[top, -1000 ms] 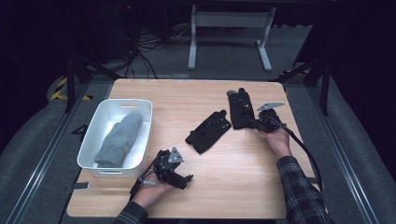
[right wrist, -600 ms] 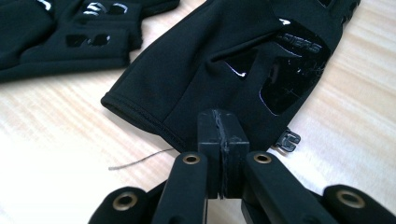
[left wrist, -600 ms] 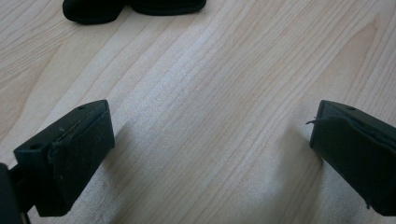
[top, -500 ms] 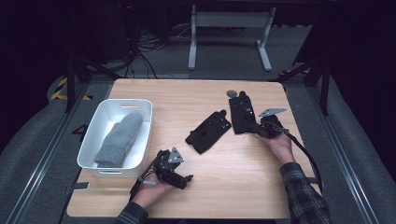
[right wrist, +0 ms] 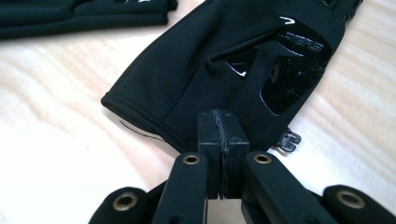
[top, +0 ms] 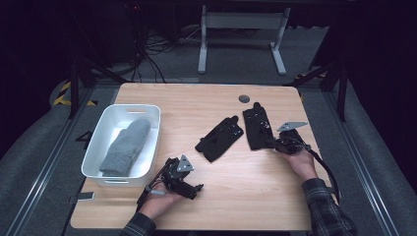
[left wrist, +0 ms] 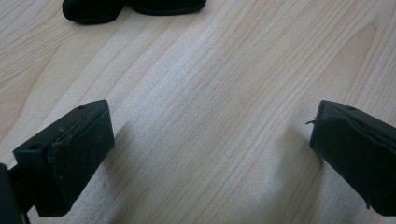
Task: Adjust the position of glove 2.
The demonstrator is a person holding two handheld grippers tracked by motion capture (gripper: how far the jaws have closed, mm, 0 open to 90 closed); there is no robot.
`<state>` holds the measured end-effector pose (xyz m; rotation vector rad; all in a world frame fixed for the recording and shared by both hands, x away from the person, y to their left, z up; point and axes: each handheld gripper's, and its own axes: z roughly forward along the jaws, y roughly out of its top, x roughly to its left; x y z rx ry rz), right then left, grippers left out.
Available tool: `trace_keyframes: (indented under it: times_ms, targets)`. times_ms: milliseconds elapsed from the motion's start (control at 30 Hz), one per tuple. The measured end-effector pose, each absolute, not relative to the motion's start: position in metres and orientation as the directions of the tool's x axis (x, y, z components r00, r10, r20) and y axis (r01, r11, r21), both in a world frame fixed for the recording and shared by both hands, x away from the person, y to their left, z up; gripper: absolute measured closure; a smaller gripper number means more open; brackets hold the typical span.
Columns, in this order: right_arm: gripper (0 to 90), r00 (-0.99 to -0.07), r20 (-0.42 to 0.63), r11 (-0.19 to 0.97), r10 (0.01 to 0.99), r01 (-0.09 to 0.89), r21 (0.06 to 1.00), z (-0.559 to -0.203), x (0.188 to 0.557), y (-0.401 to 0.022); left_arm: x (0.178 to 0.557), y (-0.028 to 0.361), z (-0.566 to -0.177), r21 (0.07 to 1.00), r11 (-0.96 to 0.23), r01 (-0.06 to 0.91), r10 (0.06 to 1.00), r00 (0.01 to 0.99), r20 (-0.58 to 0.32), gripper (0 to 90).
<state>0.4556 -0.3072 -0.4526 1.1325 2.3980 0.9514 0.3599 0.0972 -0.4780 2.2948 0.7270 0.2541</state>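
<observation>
A: Right gripper [top: 273,143]?
B: Jaws pinched together on the cuff of the black glove [top: 257,126], which lay flat on the table [top: 246,196], right of centre, beside the second glove [top: 220,138].
A: Left gripper [top: 195,189]?
B: Jaws wide apart, nothing between them, above bare wood near the white bin [top: 96,152].

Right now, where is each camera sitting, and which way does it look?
High view: above the person's side, looking forward and down at the table; both forearms and each hand-held gripper show.
Left gripper view: on the left hand-held gripper, jaws wide apart, facing bare wood.
Right gripper view: on the right hand-held gripper, jaws pinching the right glove's cuff.
Shared: that glove shows from above too; so does the middle glove.
</observation>
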Motion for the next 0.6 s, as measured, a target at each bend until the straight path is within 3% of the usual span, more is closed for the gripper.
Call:
trace_keyframes:
  times_ms: [600]
  targets:
    - [90.0, -0.684, -0.033, 0.528, 0.729, 0.531, 0.663, -0.451, 0.383, -0.315, 0.360, 0.097, -0.478, 0.681, -0.593, 0.429, 0.568, 0.823, -0.024, 0.2]
